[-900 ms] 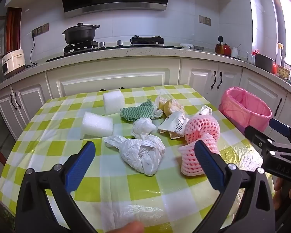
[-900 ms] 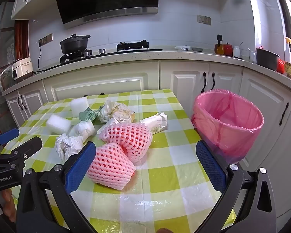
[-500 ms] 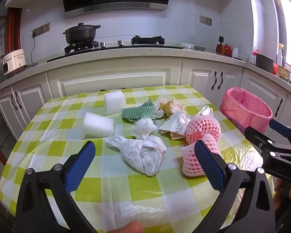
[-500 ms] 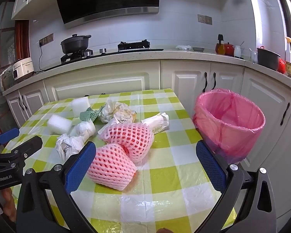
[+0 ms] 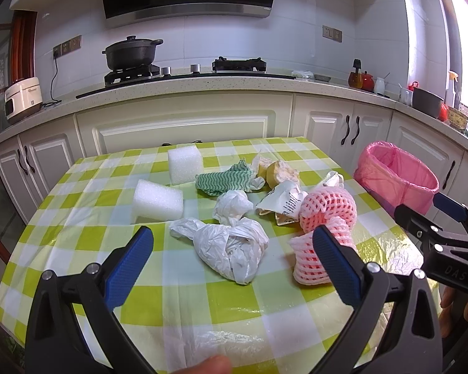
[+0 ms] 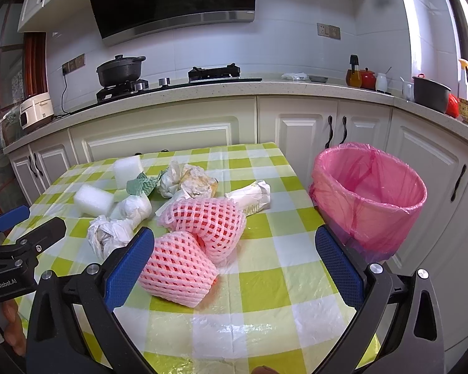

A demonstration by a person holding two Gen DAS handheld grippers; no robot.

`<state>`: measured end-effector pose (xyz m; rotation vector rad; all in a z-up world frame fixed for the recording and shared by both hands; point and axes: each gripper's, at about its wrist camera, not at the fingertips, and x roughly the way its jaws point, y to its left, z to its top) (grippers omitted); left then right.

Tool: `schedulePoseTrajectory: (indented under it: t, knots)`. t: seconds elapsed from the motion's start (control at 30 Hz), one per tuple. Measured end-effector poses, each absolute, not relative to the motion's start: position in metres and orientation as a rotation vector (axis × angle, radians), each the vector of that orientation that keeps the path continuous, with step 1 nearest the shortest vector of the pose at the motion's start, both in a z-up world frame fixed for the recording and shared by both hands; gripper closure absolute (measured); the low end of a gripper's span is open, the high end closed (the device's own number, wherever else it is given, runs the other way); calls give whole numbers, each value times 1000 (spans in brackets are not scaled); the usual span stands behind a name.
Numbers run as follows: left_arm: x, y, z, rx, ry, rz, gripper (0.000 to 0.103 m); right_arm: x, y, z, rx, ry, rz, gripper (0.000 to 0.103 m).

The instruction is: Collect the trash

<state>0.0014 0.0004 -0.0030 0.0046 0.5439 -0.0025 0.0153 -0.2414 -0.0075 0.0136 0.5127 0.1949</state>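
Left gripper (image 5: 232, 243): jaws spread wide, nothing between them; hangs over the near edge of the table (image 5: 177, 305), aimed at the white plastic bag (image 5: 231, 249); framing barely differs from a second ago, so no approach has begun
Right gripper (image 6: 234, 246): jaws equally wide, empty; near pink foam net (image 6: 177, 272) sits just ahead, beside its left finger; view almost unchanged too
Change: none of note; no trash has shifted; collecting looks not yet started
Near trash: bag nearest the table's front edge; near net right of the bag; second pink foam net (image 6: 209, 218) touching it behind
Mid trash: crumpled white wad (image 5: 232, 204) behind the bag; printed paper wrapper (image 5: 284, 201) beside the nets; foam block (image 5: 157, 199) left of the bag
Far trash: green striped cloth (image 5: 224, 179), yellowish peel (image 5: 279, 171), second foam block (image 5: 184, 165) toward the table's back edge
Bin (image 6: 371, 193): pink-lined, off the table's right side, appears empty
Judgement: every piece remains to be moved; nets nearest the bin suit the right gripper first
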Motion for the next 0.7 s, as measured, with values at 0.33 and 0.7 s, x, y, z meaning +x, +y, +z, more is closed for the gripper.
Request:
schedulePoseTrajectory:
  t: [0.33, 0.7]
  knots:
    - [3, 6, 1, 4, 541, -1, 4, 19, -246, -9, 16, 514, 194, 6]
    - [7, 9, -1, 1, 545, 1, 4, 21, -246, -9, 16, 516, 197, 6]
